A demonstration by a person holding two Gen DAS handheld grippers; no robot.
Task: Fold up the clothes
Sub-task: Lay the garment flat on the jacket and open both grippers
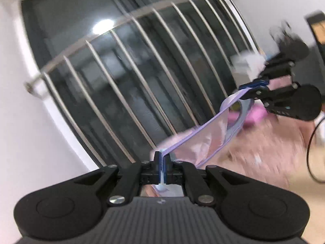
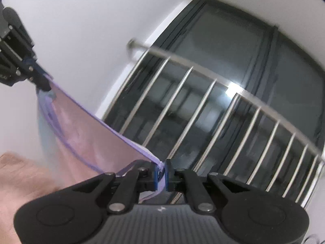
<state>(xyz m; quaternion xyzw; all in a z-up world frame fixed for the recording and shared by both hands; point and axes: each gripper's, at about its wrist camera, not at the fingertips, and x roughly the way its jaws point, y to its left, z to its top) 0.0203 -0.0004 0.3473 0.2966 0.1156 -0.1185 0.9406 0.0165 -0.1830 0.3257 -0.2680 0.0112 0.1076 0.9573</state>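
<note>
We hold a pink garment (image 1: pixel 205 140) with lilac trim up in the air, stretched between our two grippers. Our left gripper (image 1: pixel 162 163) has its blue-padded jaws pressed together on one end of the lilac band, with the cloth pinched thin between the pads. Our right gripper (image 1: pixel 254 84) shows at the right of the left wrist view, its jaws likewise clamped on the other end of the same band, beside a curved opening edged in lilac. From the right wrist view we see our right gripper (image 2: pixel 161 172) closed on the band close to the lens, and our left gripper (image 2: pixel 41 79) far off at the upper left, gripping the opposite corner. The band (image 2: pixel 97 120) runs taut in a slight sag between the two, and the pink cloth (image 2: pixel 81 142) hangs below it in soft folds. Under the garment lies a pinkish, blurred surface (image 1: pixel 264 148); we cannot tell what it is. Ahead of both grippers stands a dark window (image 2: pixel 233 61) behind a metal railing (image 1: pixel 113 61) with upright bars, set in a white wall (image 2: pixel 81 20). A bright spot of light (image 1: pixel 103 25) reflects in the glass. Both views are smeared by motion.
</note>
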